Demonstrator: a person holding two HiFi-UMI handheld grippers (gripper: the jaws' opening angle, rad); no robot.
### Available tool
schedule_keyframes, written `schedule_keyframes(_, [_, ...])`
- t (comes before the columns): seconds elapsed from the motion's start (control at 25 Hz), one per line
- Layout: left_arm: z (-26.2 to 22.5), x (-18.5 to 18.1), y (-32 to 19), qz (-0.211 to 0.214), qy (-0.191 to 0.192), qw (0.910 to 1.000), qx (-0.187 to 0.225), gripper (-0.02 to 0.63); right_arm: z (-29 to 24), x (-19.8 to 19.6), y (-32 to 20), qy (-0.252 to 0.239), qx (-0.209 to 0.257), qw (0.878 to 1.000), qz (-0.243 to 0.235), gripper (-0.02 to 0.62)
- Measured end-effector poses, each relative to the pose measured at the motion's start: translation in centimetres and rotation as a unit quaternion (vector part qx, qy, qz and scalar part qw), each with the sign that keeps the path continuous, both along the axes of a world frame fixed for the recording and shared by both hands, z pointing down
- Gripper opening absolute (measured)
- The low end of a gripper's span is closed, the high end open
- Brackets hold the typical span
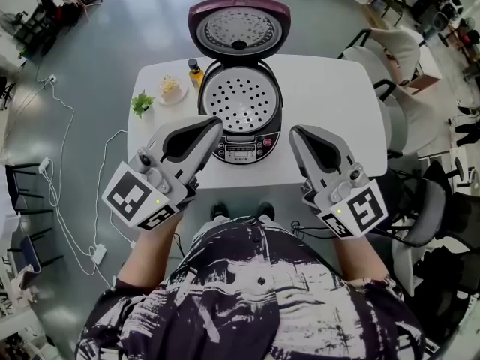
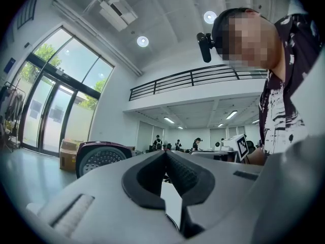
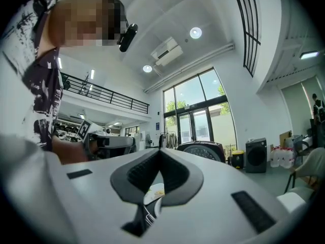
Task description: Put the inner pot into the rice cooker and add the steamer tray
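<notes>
The rice cooker (image 1: 240, 118) stands on the white table (image 1: 330, 103) with its maroon lid (image 1: 238, 27) swung up. A perforated steamer tray (image 1: 238, 100) lies in its mouth; the inner pot below it is hidden. My left gripper (image 1: 216, 124) hovers at the cooker's front left, shut and empty. My right gripper (image 1: 295, 132) is at the cooker's front right, apart from it, also shut with nothing in it. In the left gripper view the jaws (image 2: 165, 153) meet, with the lid (image 2: 99, 159) beyond. In the right gripper view the closed jaws (image 3: 159, 150) point past the lid (image 3: 203, 150).
A small oil bottle (image 1: 194, 72), a plate of food (image 1: 171, 88) and a green sprig (image 1: 142, 103) sit on the table's left part. Chairs (image 1: 390, 58) stand to the right of the table. Cables (image 1: 71, 201) trail over the floor on the left.
</notes>
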State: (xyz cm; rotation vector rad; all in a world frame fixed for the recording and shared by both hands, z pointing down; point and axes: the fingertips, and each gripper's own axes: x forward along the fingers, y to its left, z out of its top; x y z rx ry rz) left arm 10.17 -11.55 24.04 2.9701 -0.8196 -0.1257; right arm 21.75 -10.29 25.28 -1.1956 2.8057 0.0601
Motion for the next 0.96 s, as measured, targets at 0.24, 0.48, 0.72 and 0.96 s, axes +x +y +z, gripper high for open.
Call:
schedule_keyframes(0.24, [0.3, -0.2, 0.1, -0.008, -0.001, 1.0, -0.004, 0.005, 0.3, -0.4, 0.0, 0.004, -0.001, 1.0, -0.006, -0.003])
schedule_keyframes(0.48, [0.6, -0.6, 0.5, -0.013, -0.001, 0.9999, -0.005, 0.005, 0.5, -0.8, 0.1, 0.009, -0.001, 1.0, -0.008, -0.003])
schedule_keyframes(0.72, [0.8, -0.9, 0.7, -0.014, 0.001, 0.9999, -0.006, 0.005, 0.7, -0.9, 0.0, 0.011, -0.004, 1.0, -0.005, -0.003])
schedule_keyframes(0.96, [0.8, -1.1, 0.6, -0.015, 0.001, 0.9999, -0.008, 0.005, 0.7, -1.2, -0.1, 0.011, -0.007, 1.0, -0.004, -0.003])
